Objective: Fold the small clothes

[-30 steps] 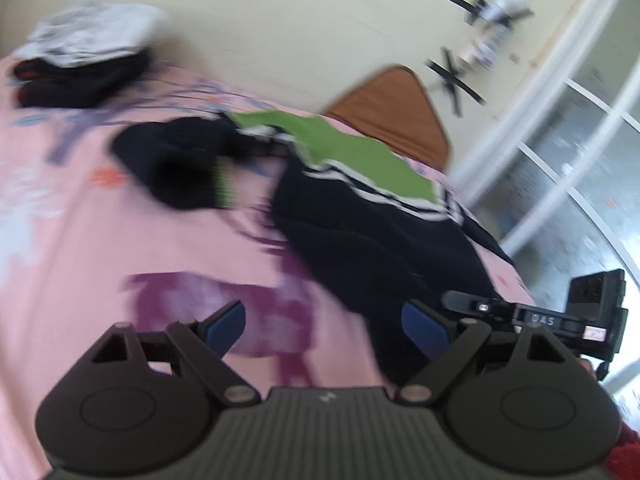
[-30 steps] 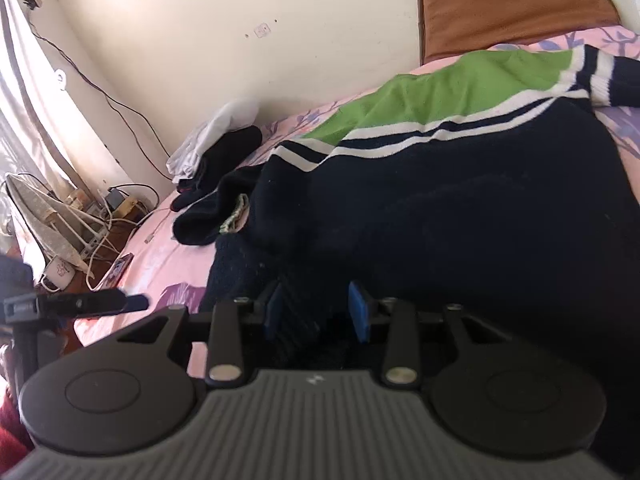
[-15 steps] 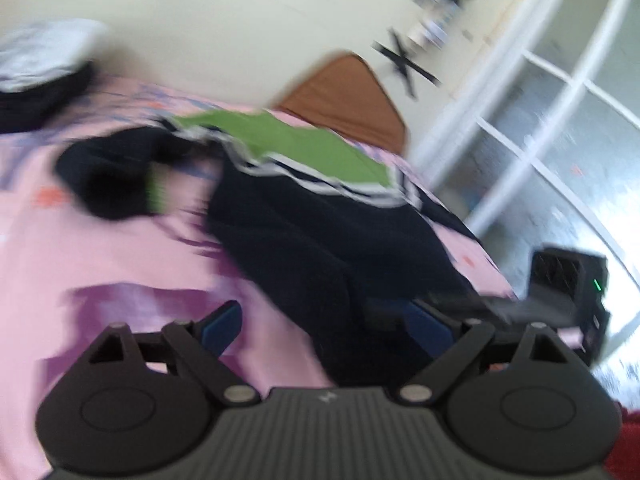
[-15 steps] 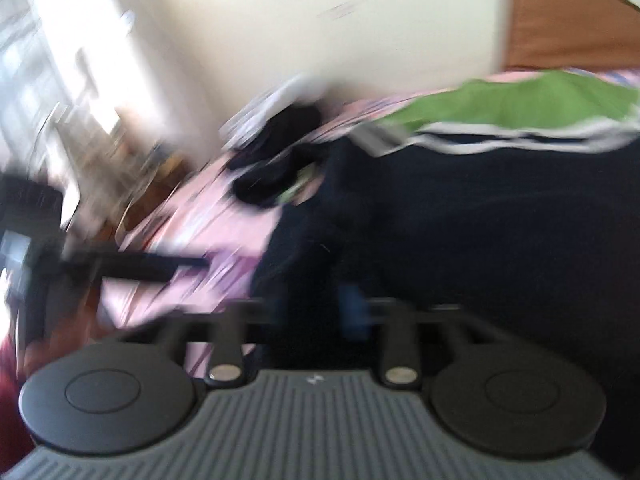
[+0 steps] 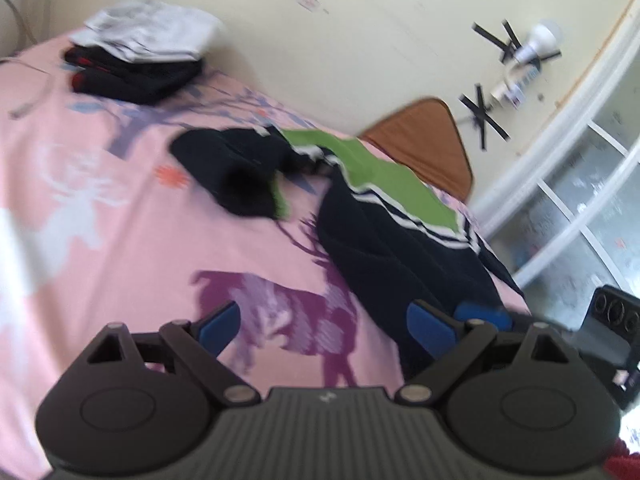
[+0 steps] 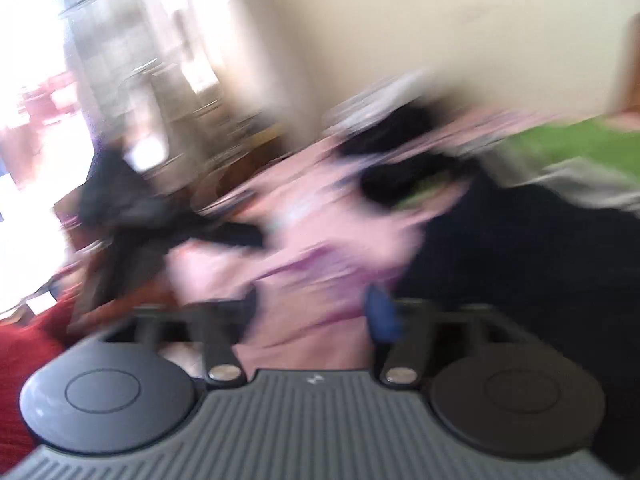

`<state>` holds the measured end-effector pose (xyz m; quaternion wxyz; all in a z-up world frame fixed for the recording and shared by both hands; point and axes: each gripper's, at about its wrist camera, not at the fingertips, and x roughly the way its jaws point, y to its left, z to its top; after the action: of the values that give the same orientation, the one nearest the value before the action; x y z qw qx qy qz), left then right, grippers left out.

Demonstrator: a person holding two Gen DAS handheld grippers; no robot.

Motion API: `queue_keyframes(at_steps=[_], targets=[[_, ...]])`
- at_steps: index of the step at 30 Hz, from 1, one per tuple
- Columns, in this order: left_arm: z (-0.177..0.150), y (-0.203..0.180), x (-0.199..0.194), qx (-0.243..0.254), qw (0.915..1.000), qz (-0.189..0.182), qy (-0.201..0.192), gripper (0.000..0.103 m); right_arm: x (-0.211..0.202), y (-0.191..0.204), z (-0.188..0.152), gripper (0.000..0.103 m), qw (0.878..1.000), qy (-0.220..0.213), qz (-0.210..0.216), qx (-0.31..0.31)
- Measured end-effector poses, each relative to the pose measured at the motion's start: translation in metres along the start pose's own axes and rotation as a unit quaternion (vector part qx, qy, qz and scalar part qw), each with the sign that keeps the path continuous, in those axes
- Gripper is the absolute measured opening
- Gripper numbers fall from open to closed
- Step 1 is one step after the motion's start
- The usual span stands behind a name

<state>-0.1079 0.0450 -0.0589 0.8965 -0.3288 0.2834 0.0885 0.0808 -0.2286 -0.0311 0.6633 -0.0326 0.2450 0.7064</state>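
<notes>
A navy sweater with a green yoke and white stripes [image 5: 400,232] lies spread on the pink bedsheet [image 5: 100,208], one sleeve bunched to its left [image 5: 236,172]. My left gripper [image 5: 324,326] is open and empty above the sheet, its right finger at the sweater's near hem. My right gripper [image 6: 316,308] is open and empty over pink sheet, left of the sweater [image 6: 520,248]; that view is badly blurred. The other gripper's blue pad [image 5: 484,316] shows by the hem.
A stack of folded clothes, white on black [image 5: 140,56], sits at the bed's far left corner. A brown headboard cushion [image 5: 424,140] leans on the wall. A window frame [image 5: 560,208] stands to the right. A red cloth [image 6: 28,360] is at the near left.
My right gripper has let go of the sweater's hem, opened, and swung left off the garment. My left gripper stayed open and shifted back over the pink sheet.
</notes>
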Motion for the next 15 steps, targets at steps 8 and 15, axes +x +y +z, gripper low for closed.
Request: queue_keyframes(at_steps=[8,15], targets=[[-0.006,-0.015,0.012,0.028,0.9993,-0.018,0.016,0.094,0.010,-0.021,-0.017,0.026,0.997,0.075,-0.024,0.008],[-0.002,0.004,-0.009,-0.007,0.9999,0.014,-0.005,0.096,0.045,0.007,-0.007,0.045,0.969,0.133,0.204,0.029]])
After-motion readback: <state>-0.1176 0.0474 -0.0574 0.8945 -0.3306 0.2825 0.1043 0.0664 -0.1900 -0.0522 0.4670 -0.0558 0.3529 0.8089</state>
